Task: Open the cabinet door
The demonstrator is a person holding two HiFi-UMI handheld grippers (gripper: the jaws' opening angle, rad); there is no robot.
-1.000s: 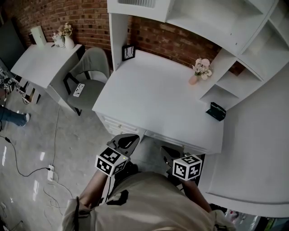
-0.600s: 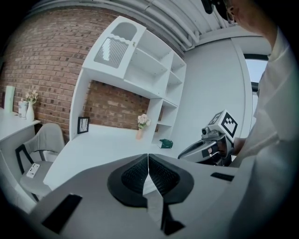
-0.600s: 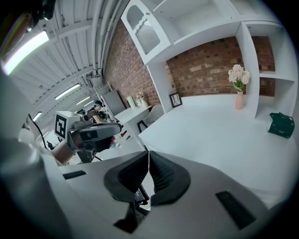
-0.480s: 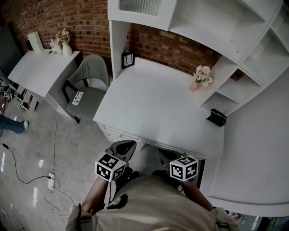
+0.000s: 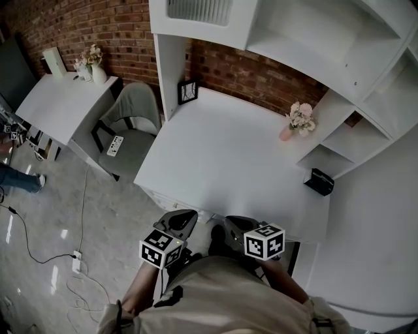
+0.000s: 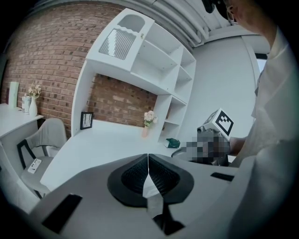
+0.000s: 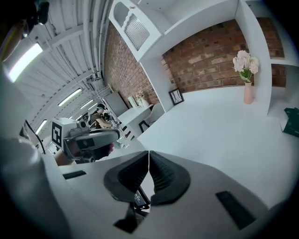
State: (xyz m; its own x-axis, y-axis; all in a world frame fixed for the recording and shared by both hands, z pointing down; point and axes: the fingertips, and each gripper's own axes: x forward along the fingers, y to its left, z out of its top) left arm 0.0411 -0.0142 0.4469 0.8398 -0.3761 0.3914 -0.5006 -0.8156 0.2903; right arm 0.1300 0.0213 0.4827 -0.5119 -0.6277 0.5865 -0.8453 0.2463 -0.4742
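Note:
The cabinet door [image 5: 199, 10] is a white panel with a slatted inset. It sits at the top left of the hutch above the white desk [image 5: 228, 156] and shows up in the left gripper view [image 6: 117, 43] and the right gripper view [image 7: 138, 30] too. Both grippers hang low at the desk's front edge, far below the door. My left gripper [image 5: 183, 218] is shut, its pads meeting with nothing between them [image 6: 148, 165]. My right gripper [image 5: 230, 227] is shut and empty as well [image 7: 149, 164].
On the desk stand a picture frame [image 5: 188, 92], a pink vase of flowers [image 5: 297, 121] and a dark green object [image 5: 319, 181] by the open shelves [image 5: 339, 140]. A grey chair [image 5: 127, 124] and a side table [image 5: 59, 98] stand to the left. A cable and power strip [image 5: 77, 258] lie on the floor.
Both grippers, still shut, have come closer to the desk's front edge and to each other. The head view has shifted forward over the desk.

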